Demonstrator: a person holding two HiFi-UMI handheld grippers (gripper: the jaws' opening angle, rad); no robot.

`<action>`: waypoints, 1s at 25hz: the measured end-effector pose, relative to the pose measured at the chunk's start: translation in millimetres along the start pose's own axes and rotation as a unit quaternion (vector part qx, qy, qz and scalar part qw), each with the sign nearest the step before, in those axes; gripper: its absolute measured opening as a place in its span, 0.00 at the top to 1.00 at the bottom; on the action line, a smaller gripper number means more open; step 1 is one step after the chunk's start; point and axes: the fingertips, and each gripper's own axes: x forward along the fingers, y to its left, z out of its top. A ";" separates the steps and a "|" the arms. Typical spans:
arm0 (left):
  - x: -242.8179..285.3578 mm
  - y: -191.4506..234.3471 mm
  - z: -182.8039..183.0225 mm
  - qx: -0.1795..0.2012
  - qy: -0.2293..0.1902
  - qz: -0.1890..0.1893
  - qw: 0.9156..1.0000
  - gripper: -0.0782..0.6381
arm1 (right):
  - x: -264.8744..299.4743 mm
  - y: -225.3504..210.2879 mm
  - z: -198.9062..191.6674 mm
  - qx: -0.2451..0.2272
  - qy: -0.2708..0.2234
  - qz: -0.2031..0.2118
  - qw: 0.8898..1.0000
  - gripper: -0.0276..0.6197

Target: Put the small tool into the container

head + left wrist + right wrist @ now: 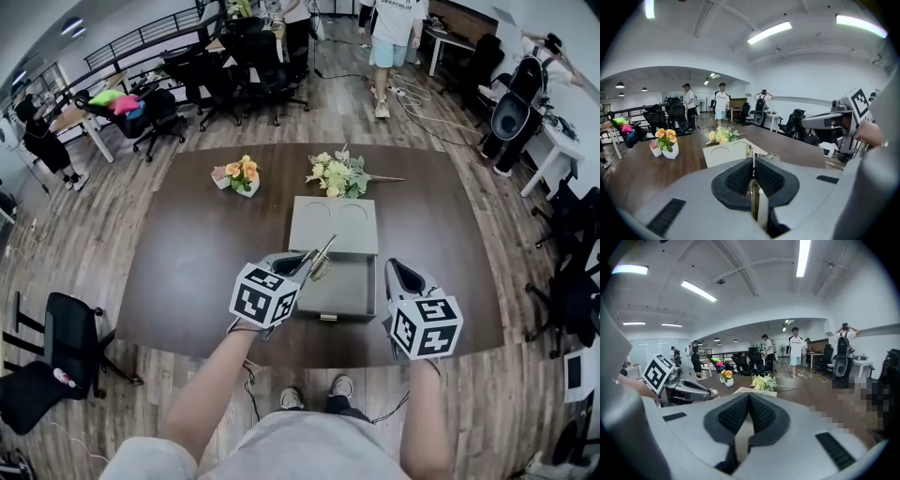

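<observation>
Metal, thin and shiny, is the small tool (323, 251); your left gripper (302, 262) pinches it at its lower part, and from the jaws it slants up toward 1 o'clock. In the head view its free end lies over the near left corner of the grey container (333, 225), which stands at the middle of the brown table (187, 253); the near half of the container looks open, the far half is a flat lid with two round marks. Your right gripper (401, 270) is at 3 o'clock of the container, just beside its near right corner, apart from the tool.

The left gripper view shows what the head view cannot: both ribbed pads (739, 177) press on the flat sides of the small tool (749, 151), seen edge-on, and its tip rises above them in front of the container (723, 153). The right gripper view shows that gripper's (749, 401) own pads pressed together with nothing between; the left gripper (691, 389) is at 9 o'clock there, but the tool I cannot make out in it.
</observation>
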 end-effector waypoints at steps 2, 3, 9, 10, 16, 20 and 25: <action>6.1 -2.7 -4.8 0.007 0.010 -0.008 1.000 0.87 | 0.6 1.0 -2.7 -0.002 0.003 0.002 1.000 0.95; 8.6 -4.0 -6.8 0.012 0.014 -0.012 1.000 0.87 | 0.9 1.6 -3.8 -0.002 0.005 0.002 1.000 0.95; 22.2 -8.6 -13.5 0.038 0.037 -0.026 0.998 0.87 | 2.1 0.7 -8.2 -0.002 0.011 0.004 1.000 0.95; 24.7 -8.8 -16.7 0.044 0.043 -0.027 0.998 0.87 | 2.4 0.7 -9.3 -0.001 0.011 0.005 1.000 0.95; 38.1 -16.7 -32.6 0.076 0.072 -0.044 0.994 0.87 | 3.8 0.2 -14.6 -0.002 0.017 0.006 1.000 0.95; 46.6 -21.6 -38.3 0.088 0.085 -0.057 0.991 0.87 | 4.6 0.4 -16.4 -0.002 0.020 0.008 1.000 0.95; 54.0 -19.1 -48.5 0.105 0.104 -0.058 0.987 0.87 | 6.0 -1.5 -19.3 -0.002 0.022 0.007 1.000 0.95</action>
